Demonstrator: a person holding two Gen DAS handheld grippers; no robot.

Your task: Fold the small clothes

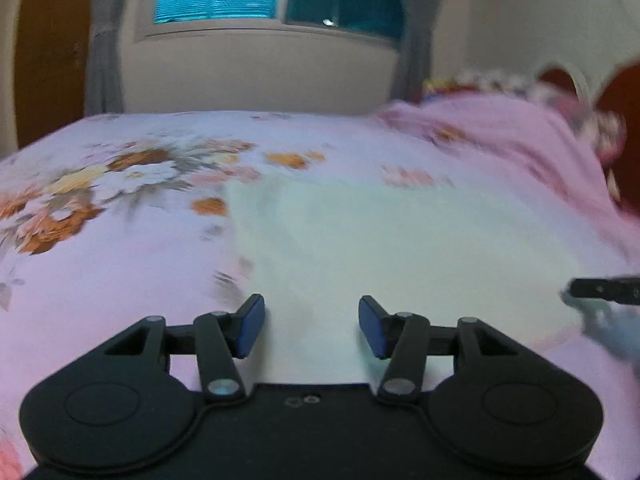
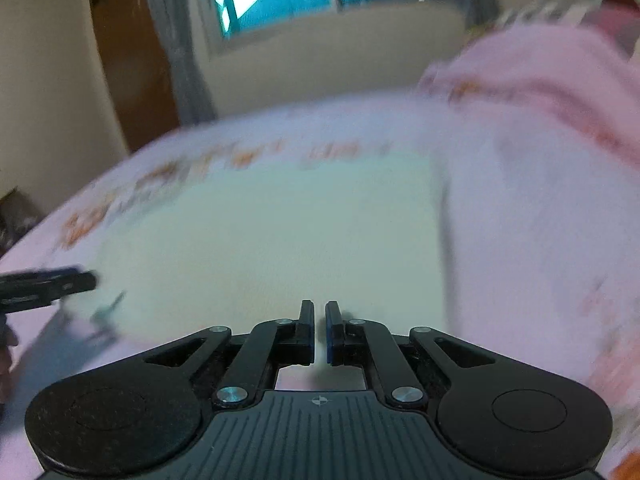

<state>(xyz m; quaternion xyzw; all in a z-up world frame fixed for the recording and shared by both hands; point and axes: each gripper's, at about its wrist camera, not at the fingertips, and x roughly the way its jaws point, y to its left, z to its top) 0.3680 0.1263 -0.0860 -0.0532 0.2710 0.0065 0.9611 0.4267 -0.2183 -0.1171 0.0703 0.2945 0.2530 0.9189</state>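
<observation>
Pale cloth [image 1: 400,248] lies flat on the bed straight ahead of both jaws, my left gripper [image 1: 311,326] spread wide at its near edge, right gripper [image 2: 319,330] nearly closed, empty, equally near.

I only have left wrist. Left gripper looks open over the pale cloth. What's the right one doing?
Observer: The right gripper has its jaws nearly closed, only a thin slit between the pads. Nothing visible between them.
Operator: Is it on the cloth?
Observer: It is over the near edge of the pale mint rectangular cloth; whether they touch is too blurred to tell.
Operator: Cloth's right edge? Blurred on my side.
Observer: It runs fairly straight away from the camera, with bare pink floral bedsheet beyond it.
</observation>
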